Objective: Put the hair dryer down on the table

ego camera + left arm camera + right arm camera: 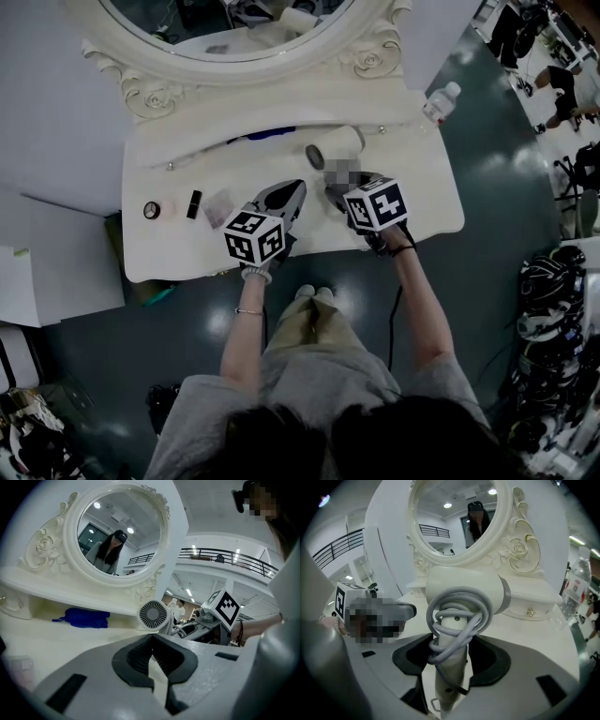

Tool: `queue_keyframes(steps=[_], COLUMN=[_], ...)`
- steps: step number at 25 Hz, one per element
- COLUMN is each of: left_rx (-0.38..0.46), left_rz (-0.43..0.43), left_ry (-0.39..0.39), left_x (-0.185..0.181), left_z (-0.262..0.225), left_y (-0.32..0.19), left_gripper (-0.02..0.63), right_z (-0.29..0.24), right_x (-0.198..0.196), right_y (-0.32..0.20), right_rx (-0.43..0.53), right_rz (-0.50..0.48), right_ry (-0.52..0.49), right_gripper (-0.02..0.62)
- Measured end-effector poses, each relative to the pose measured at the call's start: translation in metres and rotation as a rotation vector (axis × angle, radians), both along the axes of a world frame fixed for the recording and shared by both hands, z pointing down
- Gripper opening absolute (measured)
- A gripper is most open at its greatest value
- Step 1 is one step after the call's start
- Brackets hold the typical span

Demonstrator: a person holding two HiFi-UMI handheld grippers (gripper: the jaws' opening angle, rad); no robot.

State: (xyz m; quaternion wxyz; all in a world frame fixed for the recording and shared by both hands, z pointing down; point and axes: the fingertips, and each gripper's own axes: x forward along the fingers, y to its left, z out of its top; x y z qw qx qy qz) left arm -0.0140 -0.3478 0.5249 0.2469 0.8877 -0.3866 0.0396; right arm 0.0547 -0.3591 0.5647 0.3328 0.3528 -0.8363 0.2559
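Right gripper view: the right claw (pixel 450 660) pinches the handle of the white plastic hair dryer (pixel 464 592). Both dark pads press on the handle, which stands up between them. The grey power cord (pixel 457 620) is looped in several turns around that handle. The dryer's barrel lies crosswise above the jaws, its round grilled rear end toward the claw's left. It hangs over the top of the cream-white carved dressing table (pixel 520 634). Whether any part of the dryer touches the tabletop cannot be told.

Beyond the right claw rises the oval mirror in its ornate white rose-carved frame (pixel 459 513). Far to the claw's right, a clear plastic water bottle (pixel 574 585) stands upright at the table's corner.

The left claw (pixel 152 663) sits just beside the right claw, on its left. Its jaws are drawn together to a thin slit, with nothing between them. Ahead of it and to its left, a crumpled blue cloth (pixel 82 618) lies in the recess under the mirror shelf. The dryer's grille faces it from ahead and slightly right.

In the head view, three small things lie on the tabletop to the left claw's left. A pale square packet (pixel 218 208) lies near the claw, then a slim dark tube (pixel 194 204), and farthest out a small round dark-rimmed case (pixel 152 210).
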Motion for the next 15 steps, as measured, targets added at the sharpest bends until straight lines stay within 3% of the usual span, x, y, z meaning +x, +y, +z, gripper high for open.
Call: queue_keyframes(steps=[15], left_rx=[-0.084], left_rz=[-0.022], left_ry=[-0.018], left_x=[-0.010], left_z=[0.032], left_y=[0.006], left_gripper=[0.005], right_z=[0.025], right_x=[-0.016], right_y=[-0.007], right_rx=[-0.070], right_rz=[-0.127], right_ry=[0.159], right_gripper=[0.239])
